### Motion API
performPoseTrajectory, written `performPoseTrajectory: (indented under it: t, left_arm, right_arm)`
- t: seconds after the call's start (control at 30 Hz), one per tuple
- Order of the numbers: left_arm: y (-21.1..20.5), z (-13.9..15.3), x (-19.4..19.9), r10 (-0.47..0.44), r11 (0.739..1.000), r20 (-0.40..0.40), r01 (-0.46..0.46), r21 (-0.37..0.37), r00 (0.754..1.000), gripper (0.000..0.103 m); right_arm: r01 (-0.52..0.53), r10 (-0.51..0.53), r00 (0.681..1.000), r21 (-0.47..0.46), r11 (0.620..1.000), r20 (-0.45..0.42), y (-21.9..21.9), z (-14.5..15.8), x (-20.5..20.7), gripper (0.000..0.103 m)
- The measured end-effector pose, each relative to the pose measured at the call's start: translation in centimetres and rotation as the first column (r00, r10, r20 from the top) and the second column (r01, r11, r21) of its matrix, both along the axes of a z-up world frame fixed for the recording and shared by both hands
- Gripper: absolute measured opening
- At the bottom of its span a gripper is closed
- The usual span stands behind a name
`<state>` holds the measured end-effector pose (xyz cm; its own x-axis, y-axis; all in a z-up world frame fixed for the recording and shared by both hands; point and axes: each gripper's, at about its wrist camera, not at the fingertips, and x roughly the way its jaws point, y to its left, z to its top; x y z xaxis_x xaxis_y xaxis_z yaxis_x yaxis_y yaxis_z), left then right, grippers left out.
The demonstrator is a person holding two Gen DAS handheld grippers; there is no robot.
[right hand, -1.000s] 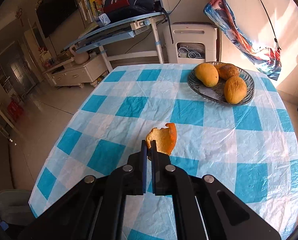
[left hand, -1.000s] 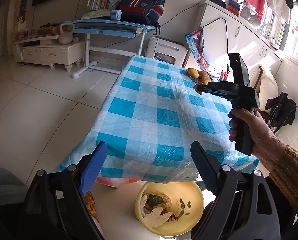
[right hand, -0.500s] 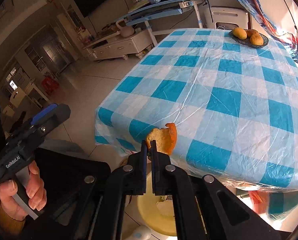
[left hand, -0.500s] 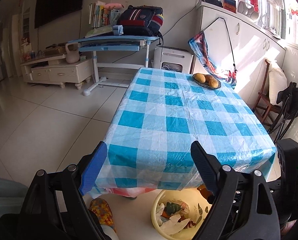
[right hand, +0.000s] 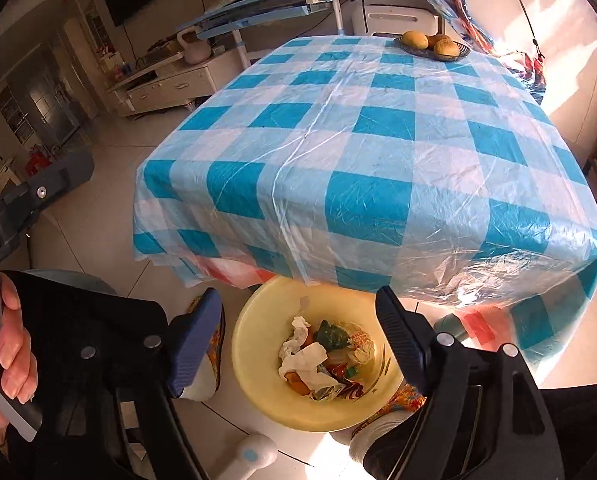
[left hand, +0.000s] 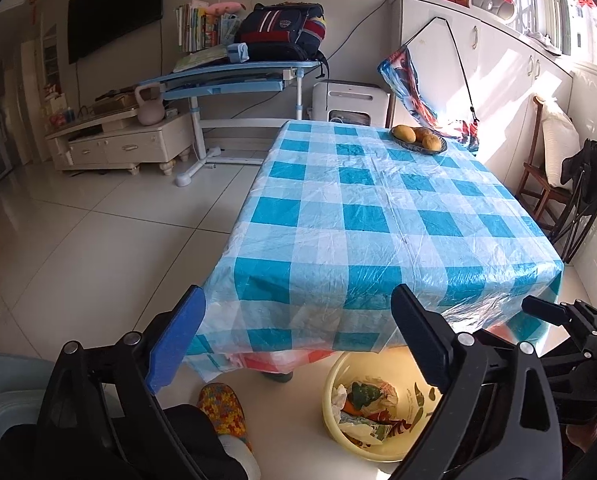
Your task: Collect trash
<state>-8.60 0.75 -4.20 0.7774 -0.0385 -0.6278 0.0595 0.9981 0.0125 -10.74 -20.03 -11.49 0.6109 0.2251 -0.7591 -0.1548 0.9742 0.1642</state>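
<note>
My right gripper [right hand: 298, 294] hangs over a yellow basin [right hand: 258, 392] on the floor at the table's near edge. Its jaws are opening wide and nothing is between them. In the basin lie crumpled white tissue [right hand: 304, 356], a green scrap and a piece of orange peel [right hand: 294, 386]. My left gripper [left hand: 297, 291] faces the table edge with its jaws opening, empty; the basin [left hand: 330, 380] lies low right of it. The blue-checked tablecloth [left hand: 358, 216] carries no loose scraps in either view.
A dark bowl of fruit [left hand: 418, 138] sits at the table's far end. Patterned slippers [right hand: 214, 340] stand on the floor on both sides of the basin. A wooden chair [left hand: 546, 184] is at the right. A desk and low cabinet line the far wall.
My right gripper swung off the table to above the basin, then opened; the orange peel it pinched is gone from its jaws. The left view turned slightly toward the table.
</note>
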Motion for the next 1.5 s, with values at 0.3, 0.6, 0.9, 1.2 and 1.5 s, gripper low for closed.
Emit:
performPoseTrajectory:
  t: [0.3, 0.6, 0.9, 1.2, 1.5]
  left_arm:
    - [0.1, -0.1, 0.3, 0.015, 1.000, -0.008, -0.015, 0.014, 1.000, 0.093]
    - [-0.4, -0.5, 0.4, 0.007, 0.999, -0.014, -0.007, 0.037, 1.000, 0.093]
    - [-0.3, -0.6, 0.6, 0.015, 0.999, -0.019, -0.014, 0.037, 1.000, 0.093]
    - [-0.2, -0.7, 0.6, 0.015, 0.999, -0.020, -0.014, 0.037, 1.000, 0.093]
    - [-0.2, -0.7, 0.6, 0.014, 0.999, -0.021, -0.013, 0.036, 1.000, 0.093]
  right_arm:
    - [0.082, -0.075, 0.990, -0.063, 0.995, 0.118, -0.6, 0.9, -0.1, 0.093]
    - [0.086, -0.075, 0.989, -0.079, 0.993, 0.129, -0.9, 1.1, -0.6, 0.093]
    - [0.084, -0.072, 0.989, -0.087, 0.993, 0.128, -0.8, 1.0, -0.7, 0.093]
    - [0.080, -0.068, 0.989, -0.094, 0.992, 0.128, -0.8, 1.1, -0.7, 0.093]
    - [0.073, -0.060, 0.990, -0.102, 0.992, 0.128, -0.7, 1.0, -0.7, 0.093]
